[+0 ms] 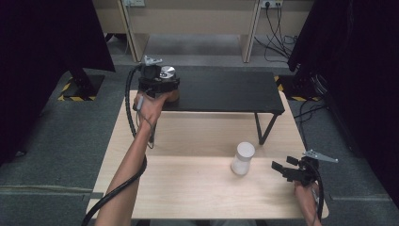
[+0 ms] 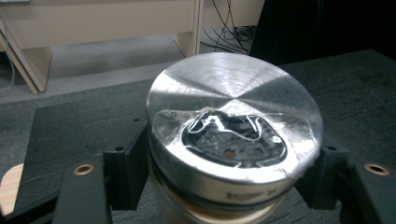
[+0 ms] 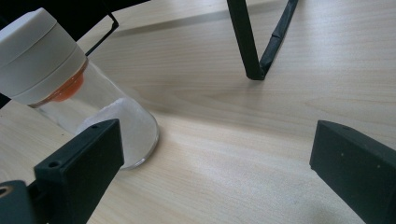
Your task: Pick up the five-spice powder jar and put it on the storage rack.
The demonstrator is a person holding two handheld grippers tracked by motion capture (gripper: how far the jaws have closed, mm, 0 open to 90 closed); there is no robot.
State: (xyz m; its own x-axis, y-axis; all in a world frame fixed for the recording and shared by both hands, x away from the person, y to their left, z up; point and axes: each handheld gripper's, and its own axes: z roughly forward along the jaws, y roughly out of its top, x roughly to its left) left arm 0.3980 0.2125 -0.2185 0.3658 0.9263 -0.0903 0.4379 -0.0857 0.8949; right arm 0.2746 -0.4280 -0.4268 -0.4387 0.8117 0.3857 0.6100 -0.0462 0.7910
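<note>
Here I count two jars. My left hand-held gripper (image 2: 219, 177) is clamped on the round glass jar with the brushed silver metal lid (image 2: 233, 126), which stands on the low black shelf (image 1: 226, 92). My right hand-held gripper (image 3: 219, 172) stands apart, just beside the one clear glass jar with the white cap (image 3: 60, 79) on the pale wooden worktop (image 1: 188, 188).

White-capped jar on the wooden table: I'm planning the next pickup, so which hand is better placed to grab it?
Right. The right gripper sits open beside the white-capped jar, while the left gripper is clamped on the metal-lidded jar on the black shelf.
</note>
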